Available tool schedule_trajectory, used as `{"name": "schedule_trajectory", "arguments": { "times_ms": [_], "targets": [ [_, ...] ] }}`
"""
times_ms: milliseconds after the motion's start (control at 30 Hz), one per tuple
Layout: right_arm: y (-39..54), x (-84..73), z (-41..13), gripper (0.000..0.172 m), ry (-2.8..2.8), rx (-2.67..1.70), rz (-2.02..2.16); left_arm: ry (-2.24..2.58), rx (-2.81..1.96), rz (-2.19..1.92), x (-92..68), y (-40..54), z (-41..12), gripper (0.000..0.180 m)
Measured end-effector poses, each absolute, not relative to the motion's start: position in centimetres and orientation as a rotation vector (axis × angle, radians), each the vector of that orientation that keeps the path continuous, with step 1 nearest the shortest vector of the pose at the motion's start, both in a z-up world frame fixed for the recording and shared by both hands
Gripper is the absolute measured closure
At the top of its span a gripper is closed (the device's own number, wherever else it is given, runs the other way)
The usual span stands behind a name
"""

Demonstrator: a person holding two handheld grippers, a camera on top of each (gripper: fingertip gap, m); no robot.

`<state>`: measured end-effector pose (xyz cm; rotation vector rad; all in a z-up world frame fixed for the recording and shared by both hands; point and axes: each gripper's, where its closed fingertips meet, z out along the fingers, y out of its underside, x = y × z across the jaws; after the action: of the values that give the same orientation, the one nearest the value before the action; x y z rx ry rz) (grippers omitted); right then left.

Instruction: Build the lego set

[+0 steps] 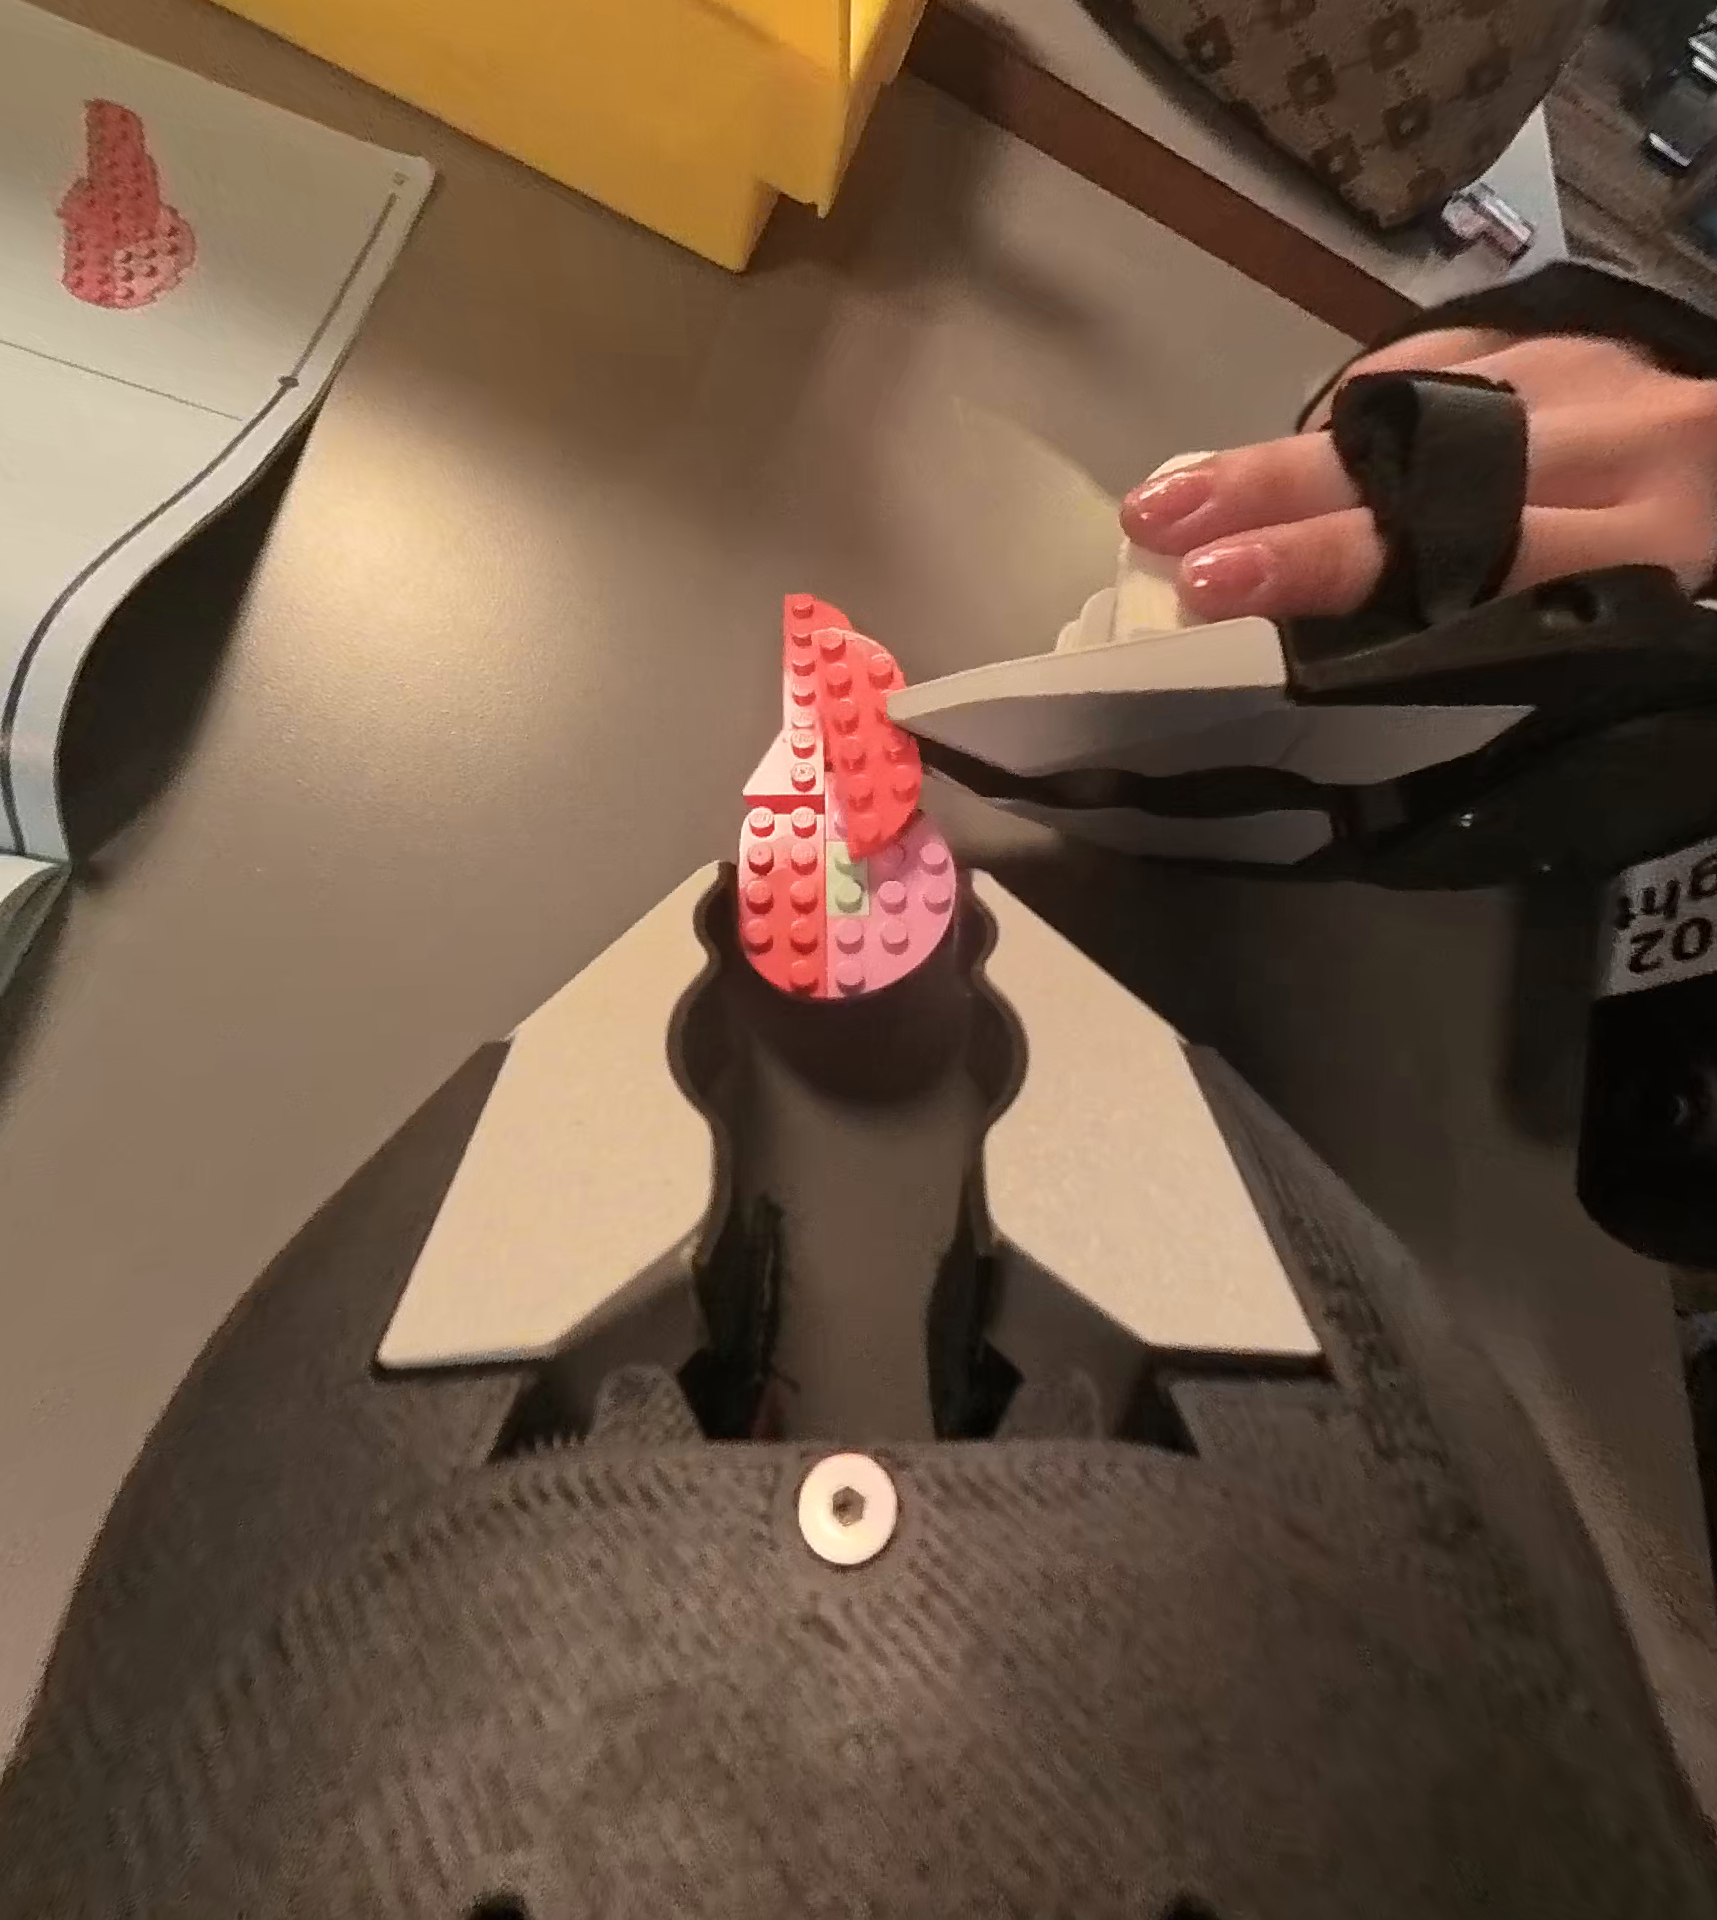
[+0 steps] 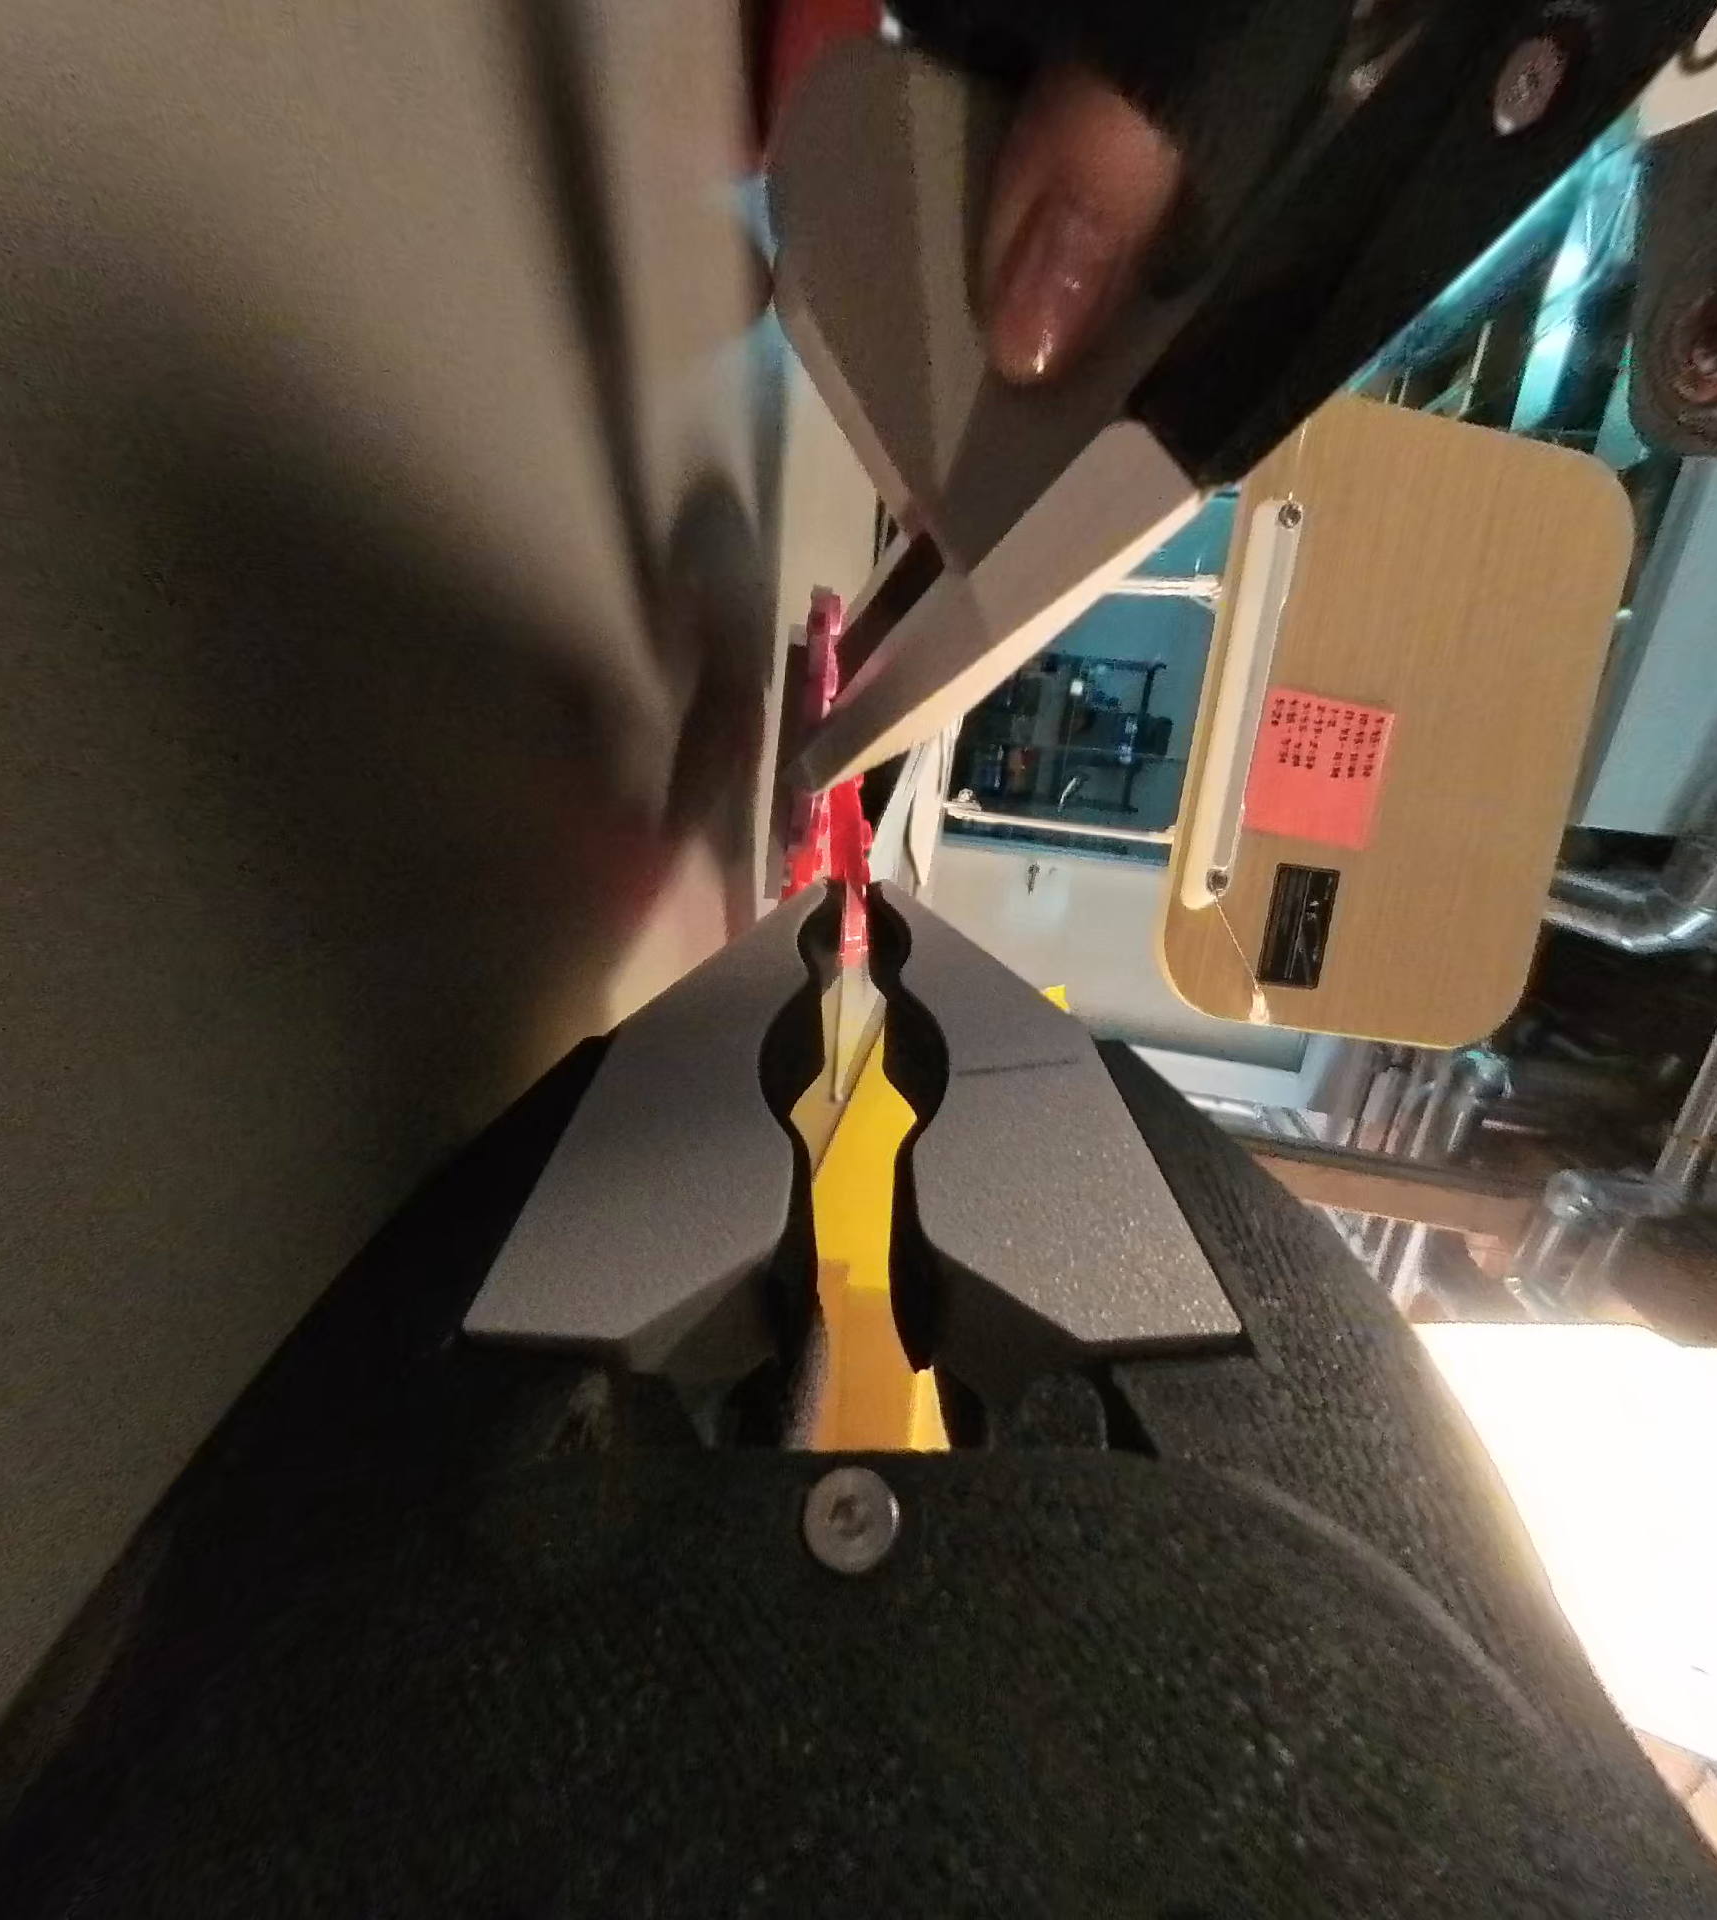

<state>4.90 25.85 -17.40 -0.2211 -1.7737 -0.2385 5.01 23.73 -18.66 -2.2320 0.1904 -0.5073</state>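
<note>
My left gripper (image 1: 849, 904) is shut on a flat studded brick model (image 1: 812, 914) and holds it above the tabletop (image 1: 521, 623). The model's round base is half red, half pink, with a small green piece and red plates rising above. My right gripper (image 1: 921, 738) comes in from the right, shut on a red half-round plate (image 1: 864, 748) that lies against the model's upper right. In the right wrist view my right gripper (image 2: 852, 896) pinches this plate (image 2: 849, 842) edge-on. The model (image 2: 818, 665) and the left gripper's fingers (image 2: 937, 675) show just beyond.
A yellow bin (image 1: 625, 104) stands at the far edge of the table. A curled paper sheet (image 1: 106, 364) with a picture of a red brick model lies at the left. A person's hand (image 1: 1456, 499) holds the right gripper. A wooden board (image 2: 1405, 727) hangs in the background. Both grippers' tips are close together, under 4 cm apart.
</note>
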Motion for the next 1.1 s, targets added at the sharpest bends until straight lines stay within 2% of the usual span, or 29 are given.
{"name": "schedule_trajectory", "arguments": {
  "times_ms": [367,733,800,900,1100],
  "targets": [
    [25.9,4.2,-17.9,0.164,-1.809,-0.319,-0.249,0.101,-2.217,-0.544,4.5,24.0,-18.4,0.14],
    [25.7,3.7,-17.6,0.137,-1.813,-0.307,-0.108,0.114,-2.192,-0.62,4.9,23.8,-18.0,0.14],
    [25.9,3.6,-17.6,0.141,-1.807,-0.284,-0.123,0.136,-2.179,-0.627,5.1,23.7,-17.8,0.14],
    [25.9,3.5,-17.5,0.157,-1.778,-0.221,-0.169,0.177,-2.163,-0.625,5.5,23.6,-17.6,0.14],
    [25.7,3.8,-17.1,0.16,-1.749,-0.18,-0.192,0.331,-2.131,-0.471,5.6,23.4,-17.3,0.14]
  ]
}}
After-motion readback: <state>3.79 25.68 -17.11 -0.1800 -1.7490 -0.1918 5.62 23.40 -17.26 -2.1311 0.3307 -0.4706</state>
